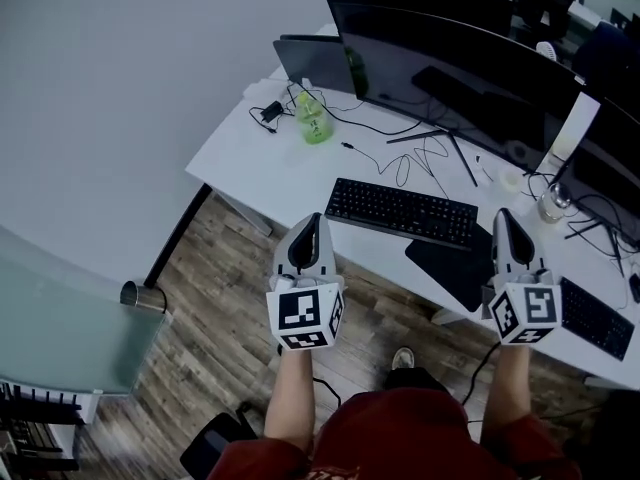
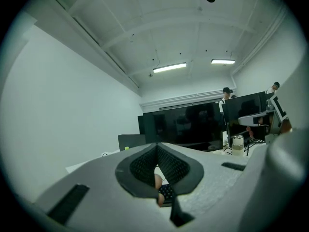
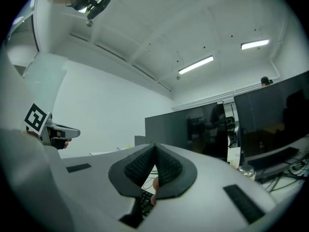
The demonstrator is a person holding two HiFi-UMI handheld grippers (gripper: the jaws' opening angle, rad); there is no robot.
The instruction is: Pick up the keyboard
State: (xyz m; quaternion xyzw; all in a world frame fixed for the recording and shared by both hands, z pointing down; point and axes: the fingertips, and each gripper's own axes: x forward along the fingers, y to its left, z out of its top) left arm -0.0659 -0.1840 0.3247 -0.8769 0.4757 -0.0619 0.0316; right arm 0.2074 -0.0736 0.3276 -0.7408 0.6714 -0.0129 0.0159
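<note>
Left jaws: shut pad against pad, with nothing gripped between them; black keys are glimpsed through the small gap beneath the pads.
Right jaws: likewise pressed together and empty; a strip of black keys is seen below them.
Left gripper (image 1: 312, 220): held level at the near edge of the counter, with its tip near the left end of the keyboard; no contact is seen.
Right gripper (image 1: 503, 215): held level, with its tip just beside the keyboard's right end and above the dark mat.
Keyboard (image 1: 403, 211): black, laid flat on the counter between the two gripper tips, in front of the monitor; it is not lifted.
Mat (image 1: 455, 260): dark, tucked partly under the keyboard's right end and reaching toward the near edge.
Counter (image 1: 258, 158): white, strewn with thin black cables.
Monitor (image 1: 450, 63): wide and dark, set behind the keyboard on a splayed stand.
Bottle (image 1: 315, 121): green, stood upright at the back left, close to a closed laptop (image 1: 312, 63).
Jar (image 1: 552, 204): clear glass, placed to the right of the monitor stand.
Second keyboard (image 1: 597, 315): black, laid at the far right, well apart from the first.
Floor (image 1: 225, 303): wood planks, seen below the counter edge.
</note>
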